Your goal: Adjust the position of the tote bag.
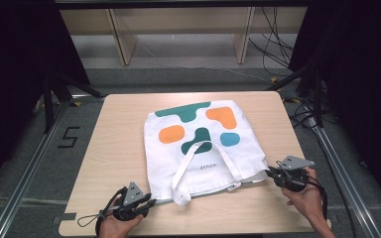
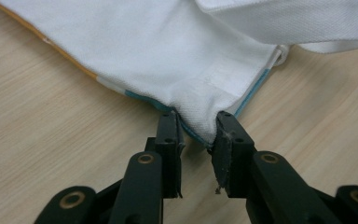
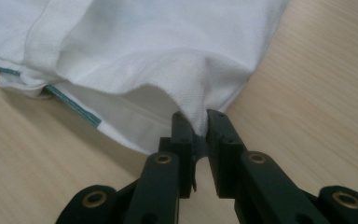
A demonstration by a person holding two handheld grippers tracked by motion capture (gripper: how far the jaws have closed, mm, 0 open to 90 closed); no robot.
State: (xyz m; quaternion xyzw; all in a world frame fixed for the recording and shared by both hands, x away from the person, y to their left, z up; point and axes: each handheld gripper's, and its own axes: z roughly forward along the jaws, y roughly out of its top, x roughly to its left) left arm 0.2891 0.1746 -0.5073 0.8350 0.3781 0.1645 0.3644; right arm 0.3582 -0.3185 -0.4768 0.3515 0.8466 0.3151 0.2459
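High view: pale wooden table (image 1: 114,148), grey floor (image 1: 20,148)

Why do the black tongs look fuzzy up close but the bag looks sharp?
In both gripper views the tongs' near arms blur, while the bag weave stays crisp; in the high view the table is evenly lit, soft shadows, dark surroundings.

- Tote bag (image 1: 201,144): small printed word under the handle loop is too small to read.
- Left gripper view: bag cut off at the top edge.
- Person's forearms: cut off at the near edge.
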